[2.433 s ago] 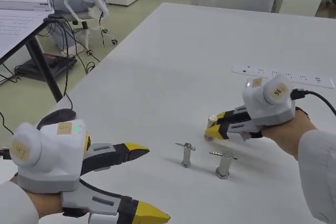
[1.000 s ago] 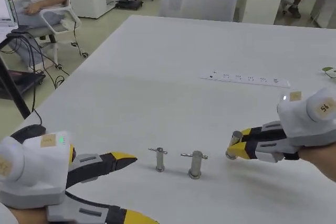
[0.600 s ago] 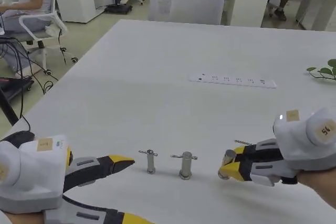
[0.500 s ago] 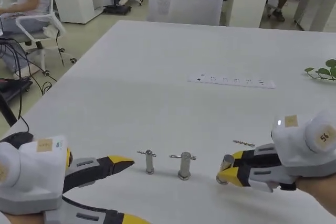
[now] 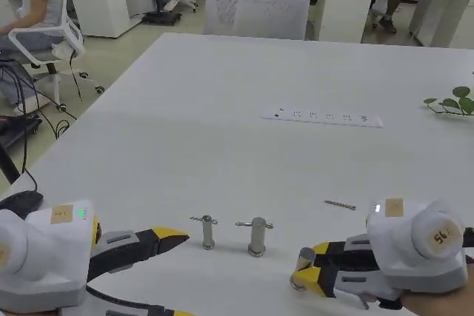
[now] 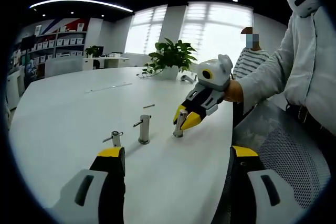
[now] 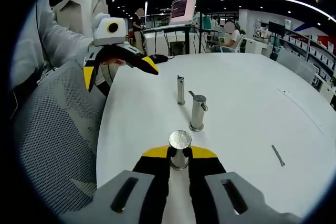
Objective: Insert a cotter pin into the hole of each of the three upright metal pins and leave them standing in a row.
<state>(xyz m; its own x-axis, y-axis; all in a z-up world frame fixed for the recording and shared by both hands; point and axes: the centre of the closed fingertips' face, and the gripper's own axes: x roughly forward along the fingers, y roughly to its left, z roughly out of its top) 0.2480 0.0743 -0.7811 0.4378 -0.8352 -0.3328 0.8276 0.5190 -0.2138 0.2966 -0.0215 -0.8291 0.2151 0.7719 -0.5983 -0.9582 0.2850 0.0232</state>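
Observation:
Two upright metal pins [image 5: 207, 232] [image 5: 257, 237] stand side by side near the table's front, each with a cotter pin through its top. The third metal pin [image 5: 304, 261], with a bare top, is upright to their right and a little nearer to me. My right gripper [image 5: 305, 276] is shut on it [image 7: 179, 148], and its base is at or just above the tabletop. A loose cotter pin [image 5: 340, 204] lies flat behind it [image 7: 278, 156]. My left gripper [image 5: 176, 264] is open [image 6: 176, 156] left of the row, holding nothing.
A white power strip [image 5: 322, 118] lies across the middle of the white table [image 5: 222, 146]. A potted plant [image 5: 452, 101] is at the right edge. A grey chair [image 5: 255, 14] stands at the far end, and people sit at other desks beyond it.
My right gripper has carried the bare metal pin from behind the two pinned ones to the right end of the row, nearer to me. The left gripper stayed open at the left.

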